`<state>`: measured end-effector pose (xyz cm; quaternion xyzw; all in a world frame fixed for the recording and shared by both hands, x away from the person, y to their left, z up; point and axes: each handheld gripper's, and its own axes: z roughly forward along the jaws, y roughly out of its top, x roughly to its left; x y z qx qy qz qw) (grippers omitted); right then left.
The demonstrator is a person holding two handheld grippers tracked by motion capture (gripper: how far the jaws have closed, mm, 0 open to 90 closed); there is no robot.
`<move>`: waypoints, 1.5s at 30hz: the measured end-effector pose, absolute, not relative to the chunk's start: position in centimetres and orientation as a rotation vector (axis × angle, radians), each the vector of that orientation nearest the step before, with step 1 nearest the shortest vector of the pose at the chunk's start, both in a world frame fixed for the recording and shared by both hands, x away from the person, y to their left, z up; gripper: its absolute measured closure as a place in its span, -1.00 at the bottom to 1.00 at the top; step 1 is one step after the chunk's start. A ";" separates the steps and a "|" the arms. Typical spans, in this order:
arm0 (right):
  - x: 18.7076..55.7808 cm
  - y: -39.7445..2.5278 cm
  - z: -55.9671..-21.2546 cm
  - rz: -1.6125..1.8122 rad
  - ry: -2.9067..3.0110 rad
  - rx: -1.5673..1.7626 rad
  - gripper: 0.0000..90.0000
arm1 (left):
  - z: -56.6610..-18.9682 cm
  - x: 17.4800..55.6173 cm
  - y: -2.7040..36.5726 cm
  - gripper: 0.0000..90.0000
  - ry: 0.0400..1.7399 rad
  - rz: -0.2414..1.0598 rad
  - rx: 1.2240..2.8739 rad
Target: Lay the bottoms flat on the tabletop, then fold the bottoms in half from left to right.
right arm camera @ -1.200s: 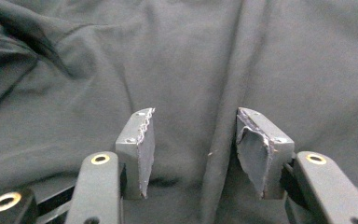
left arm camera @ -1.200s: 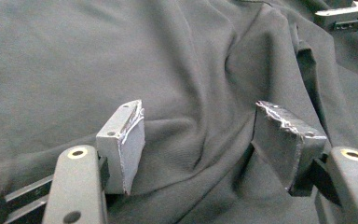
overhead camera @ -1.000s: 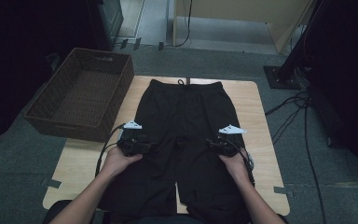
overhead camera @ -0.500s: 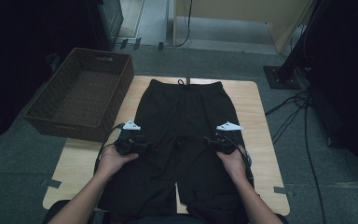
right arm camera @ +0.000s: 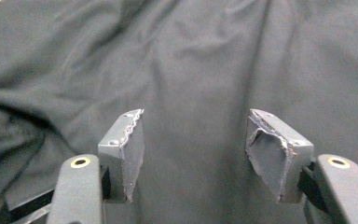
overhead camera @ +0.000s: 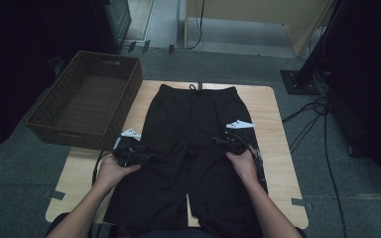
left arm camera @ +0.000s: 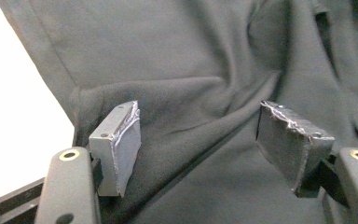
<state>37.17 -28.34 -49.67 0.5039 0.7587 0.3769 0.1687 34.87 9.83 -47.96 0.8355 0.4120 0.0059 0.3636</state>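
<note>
Black shorts (overhead camera: pixel 193 134) lie flat on the wooden table (overhead camera: pixel 273 148), waistband at the far edge, legs toward the person. My left gripper (overhead camera: pixel 146 156) rests at the shorts' left side near the crotch level, open, with wrinkled black fabric (left arm camera: pixel 200 93) between and beyond its pads (left arm camera: pixel 121 144). My right gripper (overhead camera: pixel 223 140) hovers over the right thigh area, open, with smooth black cloth (right arm camera: pixel 196 93) under its pads (right arm camera: pixel 270 149). Neither holds anything.
A dark wicker basket (overhead camera: pixel 87 104) sits at the table's far left corner, overhanging it. Cables (overhead camera: pixel 317 114) run over the grey floor to the right. Bare table wood (overhead camera: pixel 82 183) shows left and right of the shorts.
Both grippers have slid inward and slightly forward over the shorts, the left one more onto the fabric edge, the right one toward the middle.
</note>
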 end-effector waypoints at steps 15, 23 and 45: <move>41.6 -23.7 -49.0 1.089 2.199 1.395 -0.16 | -47.5 33.1 12.8 -0.35 1.087 0.062 2.135; 43.7 -21.3 -48.7 1.093 2.204 1.387 -0.19 | -48.0 32.8 13.9 -0.30 1.109 0.049 2.126; 48.9 -12.8 -49.2 1.088 2.295 1.305 -0.22 | -49.3 30.5 15.6 -0.27 1.169 0.041 2.098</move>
